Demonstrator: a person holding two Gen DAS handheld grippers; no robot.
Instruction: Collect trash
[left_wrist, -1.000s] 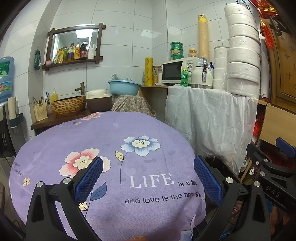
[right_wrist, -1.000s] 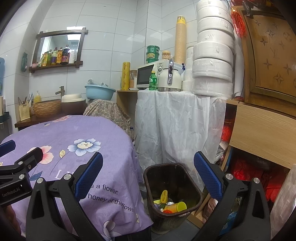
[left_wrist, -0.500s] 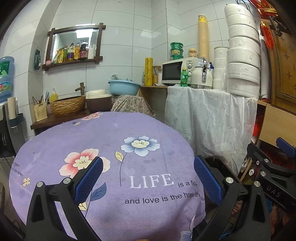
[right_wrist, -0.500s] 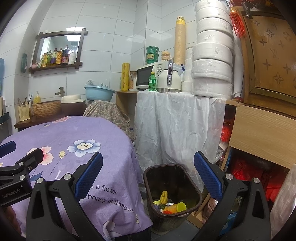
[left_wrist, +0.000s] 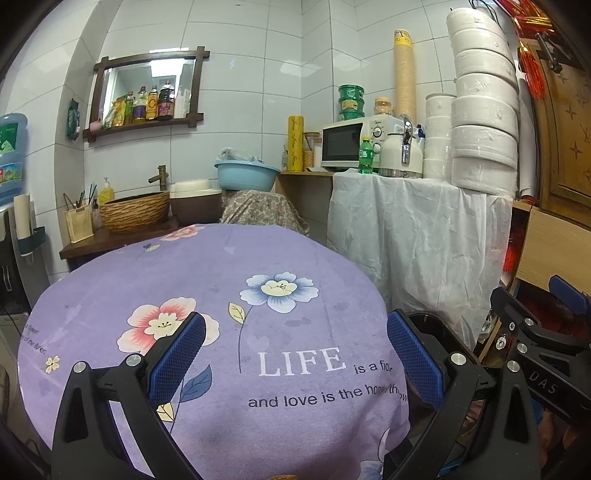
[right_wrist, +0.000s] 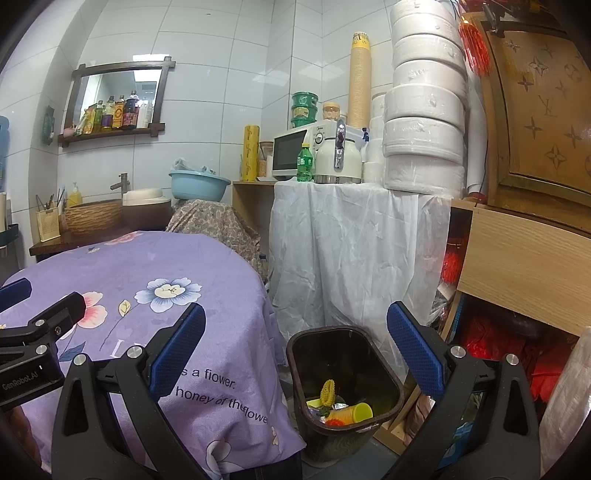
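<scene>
Table: round, under a purple flowered cloth (left_wrist: 207, 295), filling the centre and lower half of the left wrist view and the lower left of the right wrist view; nothing lies on the cloth.
Bin: a dark brown, squarish trash bin (right_wrist: 369, 360) on the floor at lower centre of the right wrist view, just beside the table's hanging cloth, standing upright with its mouth facing up.
Trash: in the bin's bottom, a yellow cup (right_wrist: 356, 410) lying on its side, long axis running left to right, beside a yellow knobbly piece and crumpled scraps.
Left gripper (left_wrist: 295, 360): fingers spread wide apart over the table, nothing between them.
Right gripper (right_wrist: 295, 360): fingers spread wide apart, framing the bin, holding nothing.
View difference: the right wrist view looks into the bin; the left wrist view shows only its dark rim at lower right, past the table edge.
</scene>
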